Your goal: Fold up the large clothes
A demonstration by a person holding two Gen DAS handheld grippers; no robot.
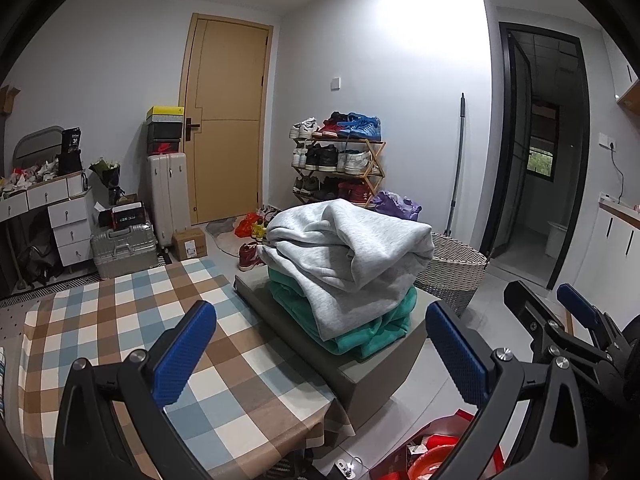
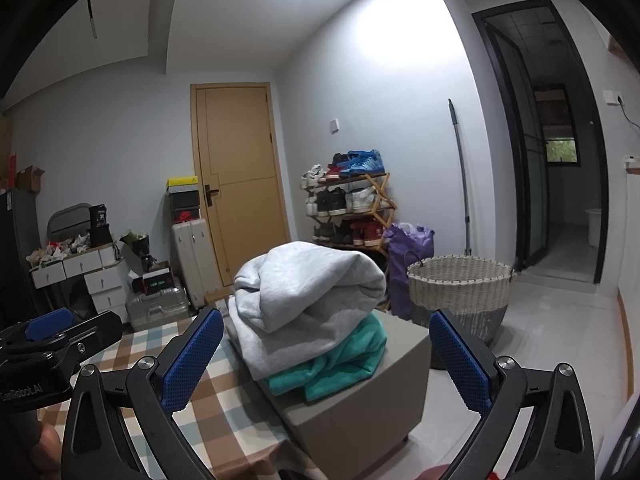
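A folded grey sweatshirt (image 1: 352, 252) lies on top of a folded teal garment (image 1: 372, 332), both stacked on a grey box-shaped stool (image 1: 360, 376). The stack shows in the right wrist view too: grey sweatshirt (image 2: 308, 300), teal garment (image 2: 340, 364), stool (image 2: 360, 412). My left gripper (image 1: 320, 356) is open and empty, held back from the stack above the checked tablecloth (image 1: 132, 320). My right gripper (image 2: 326, 360) is open and empty, just short of the stack. The right gripper also shows at the right edge of the left wrist view (image 1: 568, 320).
A woven laundry basket (image 2: 460, 284) stands on the floor right of the stool. A shoe rack (image 1: 340, 160), a purple bag (image 2: 408, 248), suitcases (image 1: 124, 244), drawers (image 1: 68, 220) and a door (image 1: 228, 120) line the far wall. A red bag (image 1: 436, 452) lies below the table.
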